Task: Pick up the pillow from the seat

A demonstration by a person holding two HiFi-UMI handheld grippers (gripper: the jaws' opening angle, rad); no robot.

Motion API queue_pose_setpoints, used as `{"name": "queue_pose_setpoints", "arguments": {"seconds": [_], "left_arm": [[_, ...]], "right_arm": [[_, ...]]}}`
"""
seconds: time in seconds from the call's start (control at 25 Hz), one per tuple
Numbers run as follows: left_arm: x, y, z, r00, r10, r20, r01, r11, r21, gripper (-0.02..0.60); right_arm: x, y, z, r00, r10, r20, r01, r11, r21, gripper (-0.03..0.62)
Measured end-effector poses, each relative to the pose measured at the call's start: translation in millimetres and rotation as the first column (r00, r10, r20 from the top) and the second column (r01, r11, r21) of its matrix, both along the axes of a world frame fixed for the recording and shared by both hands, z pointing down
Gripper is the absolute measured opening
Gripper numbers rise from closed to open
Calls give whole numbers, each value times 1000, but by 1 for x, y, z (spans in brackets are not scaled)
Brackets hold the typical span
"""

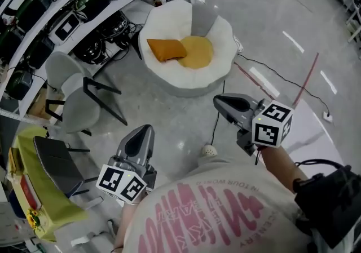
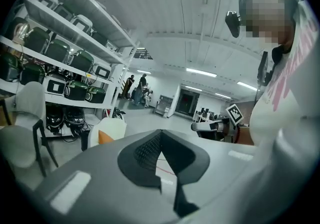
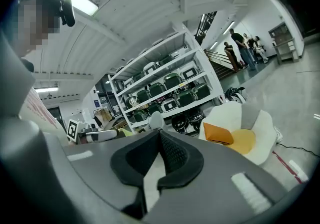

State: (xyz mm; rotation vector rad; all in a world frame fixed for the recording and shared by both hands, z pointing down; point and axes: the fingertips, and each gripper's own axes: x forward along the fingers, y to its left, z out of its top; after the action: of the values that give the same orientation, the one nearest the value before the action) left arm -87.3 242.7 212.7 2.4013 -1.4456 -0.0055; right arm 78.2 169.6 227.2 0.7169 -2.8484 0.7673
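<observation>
An orange pillow lies on the yellow seat cushion of a white egg-shaped chair across the floor from me. My left gripper is held low at the near left, jaws shut and empty, pointing toward the chair. My right gripper hangs at the near right, also shut with nothing in it, a good way short of the chair. The right gripper view shows the pillow beyond the closed jaws. In the left gripper view only a sliver of the pillow shows past that gripper.
Shelving with green cases runs along the left wall. A grey chair and a dark chair beside a yellow-green cloth stand at the left. A black cable and red tape cross the floor. People stand far off.
</observation>
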Motion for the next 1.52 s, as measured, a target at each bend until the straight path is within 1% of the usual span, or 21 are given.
{"name": "queue_pose_setpoints", "arguments": {"seconds": [0.16,0.28,0.36,0.48,0.56,0.72,0.92,1.08,1.32,1.52], "left_arm": [[19,-39,4,1000,-5,-11,5,1000,-9,12],[31,-63,8,999,-1,-33,0,1000,-17,11],[40,-74,12,998,25,-55,-26,999,-22,11],[56,-89,12,993,70,-91,-71,997,-3,11],[64,-101,12,994,70,-89,-70,998,0,11],[75,-119,19,997,56,-51,-57,998,-27,11],[83,-128,18,998,50,-49,-52,998,-35,11],[85,-126,14,998,55,-26,-56,997,-46,12],[77,-127,12,999,51,-17,-52,998,-47,11],[65,-134,16,998,55,-27,-56,998,-43,12]], "right_arm": [[14,-35,11,1000,-19,-11,19,1000,-23,6],[22,-57,22,999,-28,-19,27,999,-46,6],[24,-66,28,999,-33,-20,31,998,-62,6],[26,-78,32,999,-40,-13,39,996,-81,6],[31,-85,34,999,-45,-9,44,995,-89,6],[43,-95,36,999,-50,15,52,994,-93,6],[54,-109,40,999,-28,40,32,994,-105,6],[56,-114,34,998,-5,61,10,997,-82,6],[46,-117,30,999,-22,44,24,998,-51,6],[38,-124,27,997,-15,75,20,998,-55,6]]}}
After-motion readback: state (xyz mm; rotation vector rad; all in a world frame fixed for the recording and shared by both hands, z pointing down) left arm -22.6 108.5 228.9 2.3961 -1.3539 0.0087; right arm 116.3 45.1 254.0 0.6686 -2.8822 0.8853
